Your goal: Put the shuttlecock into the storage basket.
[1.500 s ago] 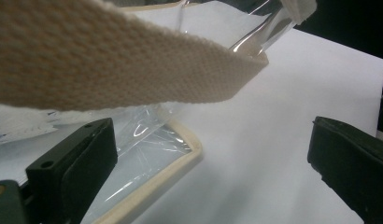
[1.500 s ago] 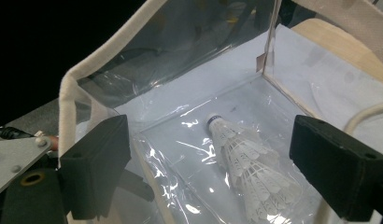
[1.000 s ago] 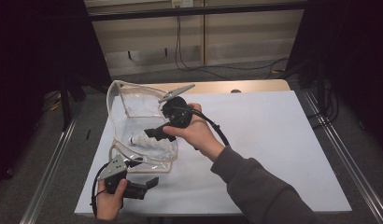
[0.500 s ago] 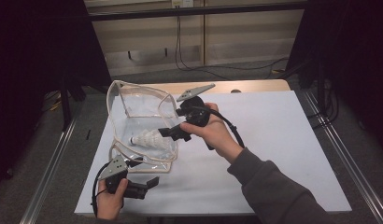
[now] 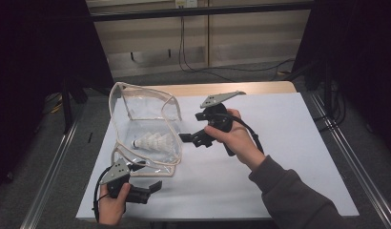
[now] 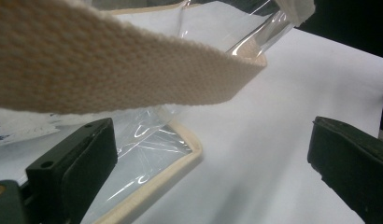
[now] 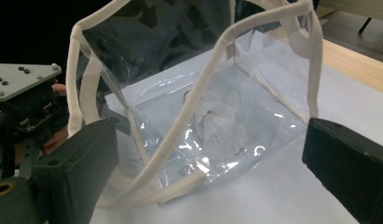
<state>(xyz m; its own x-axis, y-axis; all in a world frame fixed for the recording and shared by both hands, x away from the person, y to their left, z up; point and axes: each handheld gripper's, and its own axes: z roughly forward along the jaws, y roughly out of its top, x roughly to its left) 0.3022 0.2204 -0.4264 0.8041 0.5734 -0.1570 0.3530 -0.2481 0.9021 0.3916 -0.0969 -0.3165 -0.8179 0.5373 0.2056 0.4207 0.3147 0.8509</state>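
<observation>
Now, right jaws: spread wide, nothing between them; right gripper [image 5: 190, 139] hovers just beside the bag's open side, aimed into it.
Left jaws: also wide apart, gripping nothing; left gripper [image 5: 150, 187] sits low at the counter's near edge, with the bag's woven strap [image 6: 133, 65] draped just above and ahead of them.
Task thing: clear plastic bag [image 5: 146, 126] with cream fabric trim, standing on its base on the white counter [image 5: 289, 143], left of centre, mouth tipped toward the right gripper.
Inside: white shuttlecock [image 5: 153, 142] lying on its side on the bag floor, cork end pointing left; seen through the film in the right gripper view too [image 7: 217, 123].
Handling, bag: judged very light, floppy, film slick and crinkly; walls will cave if pinched mid-panel. Best hold is the stitched trim or the strap, which looks grippy and stiffer.
Handling, shuttlecock: judged featherlight and easily crushed at the skirt; take it by the cork, gently.
Right hand [image 5: 231, 138]: forearm in grey sleeve comes in from lower right, wrist cocked, gripper pointing left and slightly down.
Left hand [image 5: 112, 202]: at bottom edge, gripper pointing right and near level with the counter, beside the bag's near corner.
Risk: bag may slide or fold if only one side is held.
</observation>
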